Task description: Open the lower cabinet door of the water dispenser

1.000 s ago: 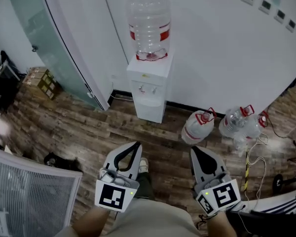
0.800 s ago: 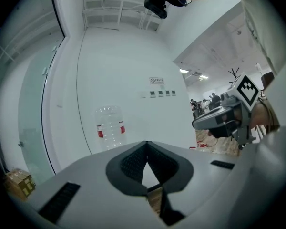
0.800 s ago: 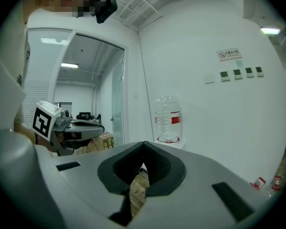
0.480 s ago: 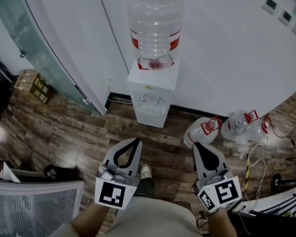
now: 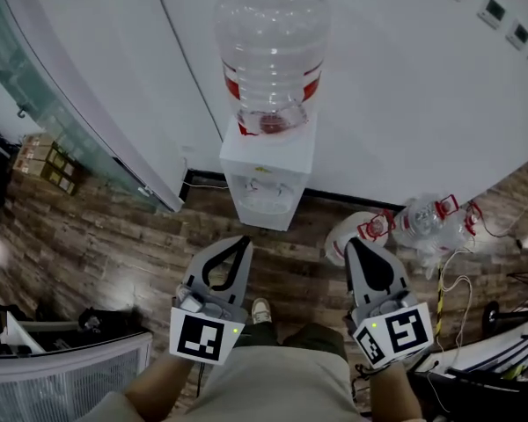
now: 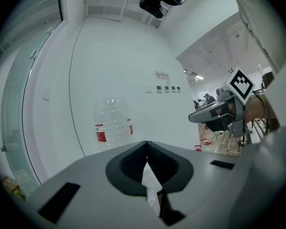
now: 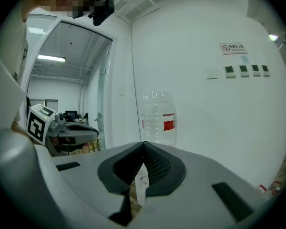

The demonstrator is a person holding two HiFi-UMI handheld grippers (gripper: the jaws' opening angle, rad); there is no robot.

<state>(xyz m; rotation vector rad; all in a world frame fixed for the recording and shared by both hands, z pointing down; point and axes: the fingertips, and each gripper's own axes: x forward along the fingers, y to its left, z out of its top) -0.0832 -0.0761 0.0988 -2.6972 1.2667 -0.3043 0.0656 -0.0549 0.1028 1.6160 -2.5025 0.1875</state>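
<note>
The white water dispenser (image 5: pixel 266 167) stands against the wall ahead, with a clear bottle (image 5: pixel 271 51) with a red label upside down on top. Seen from above, its lower front (image 5: pixel 260 214) is strongly foreshortened and the cabinet door does not show clearly. My left gripper (image 5: pixel 245 241) and right gripper (image 5: pixel 355 243) are held side by side over the wooden floor, short of the dispenser, both shut and empty. The left gripper view shows its jaws (image 6: pixel 147 143) meeting below the bottle (image 6: pixel 112 123). In the right gripper view the jaws (image 7: pixel 144 143) also meet, and they hide the dispenser's body.
Several spare water bottles (image 5: pixel 359 234) lie on the floor right of the dispenser, beside loose cables (image 5: pixel 447 280). A glass door (image 5: pixel 35 77) and a cardboard box (image 5: pixel 42 161) are at the left. A white slatted panel (image 5: pixel 62 378) is at the lower left.
The person has walked toward the dispenser, which now looks larger and nearer. Both grippers came forward with the person and stayed shut.
</note>
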